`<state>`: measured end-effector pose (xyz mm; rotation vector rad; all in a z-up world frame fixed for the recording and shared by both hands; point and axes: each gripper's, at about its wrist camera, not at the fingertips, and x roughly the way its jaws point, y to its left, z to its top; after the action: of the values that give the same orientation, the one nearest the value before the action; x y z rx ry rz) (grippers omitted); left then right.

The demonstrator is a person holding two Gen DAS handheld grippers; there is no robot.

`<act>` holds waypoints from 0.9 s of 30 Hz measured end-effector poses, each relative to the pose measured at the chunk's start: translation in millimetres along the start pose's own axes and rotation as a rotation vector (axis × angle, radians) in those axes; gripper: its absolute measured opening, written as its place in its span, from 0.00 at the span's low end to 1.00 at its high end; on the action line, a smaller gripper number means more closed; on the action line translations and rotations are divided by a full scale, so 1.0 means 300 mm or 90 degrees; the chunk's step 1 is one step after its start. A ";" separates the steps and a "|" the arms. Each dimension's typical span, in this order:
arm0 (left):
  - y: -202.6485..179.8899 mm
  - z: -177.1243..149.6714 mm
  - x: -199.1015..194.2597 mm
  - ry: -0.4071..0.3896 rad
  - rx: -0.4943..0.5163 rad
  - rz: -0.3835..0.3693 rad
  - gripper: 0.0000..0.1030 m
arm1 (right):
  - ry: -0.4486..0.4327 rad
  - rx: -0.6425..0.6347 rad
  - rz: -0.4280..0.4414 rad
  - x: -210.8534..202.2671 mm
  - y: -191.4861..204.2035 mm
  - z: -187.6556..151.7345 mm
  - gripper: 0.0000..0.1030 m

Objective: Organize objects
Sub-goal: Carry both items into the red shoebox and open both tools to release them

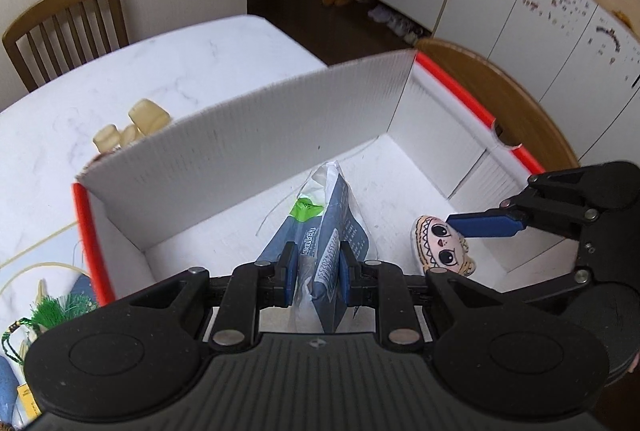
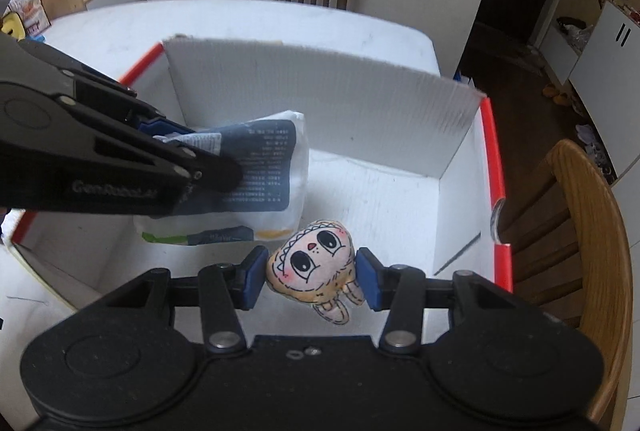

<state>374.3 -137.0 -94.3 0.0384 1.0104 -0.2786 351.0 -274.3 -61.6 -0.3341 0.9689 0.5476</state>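
Inside the white box (image 2: pixel 360 103), the blue-and-white packet (image 1: pixel 332 227) is being pinched by the left hand-held gripper (image 1: pixel 319 263), long axis pointing toward the box's far wall. Beside it, the plush doll (image 2: pixel 316 267) is being straddled, apparently unclamped, by the right hand-held gripper (image 2: pixel 312 277).

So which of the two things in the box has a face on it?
The small plush doll, between the right gripper fingers; the blue-and-white packet pinched by the left gripper carries only print.

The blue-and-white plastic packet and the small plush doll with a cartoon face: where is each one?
Blue-and-white plastic packet (image 2: pixel 264 159), right wrist view, on its printed blue panel.
Small plush doll with a cartoon face (image 2: pixel 316 263), right wrist view, on its face.
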 end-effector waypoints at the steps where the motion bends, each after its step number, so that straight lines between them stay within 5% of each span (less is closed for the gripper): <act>1: -0.003 -0.001 0.011 0.006 0.001 0.002 0.20 | 0.007 -0.001 0.000 0.009 -0.003 0.000 0.45; 15: -0.009 -0.006 0.090 0.071 -0.002 0.007 0.19 | 0.093 0.018 -0.005 0.095 -0.032 -0.028 0.45; 27: 0.007 -0.010 0.076 0.072 -0.017 0.013 0.30 | 0.089 0.037 0.013 0.090 -0.050 -0.026 0.50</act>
<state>383.7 -139.2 -115.4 0.0411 1.1257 -0.2464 366.6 -282.7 -88.1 -0.3138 1.1228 0.5192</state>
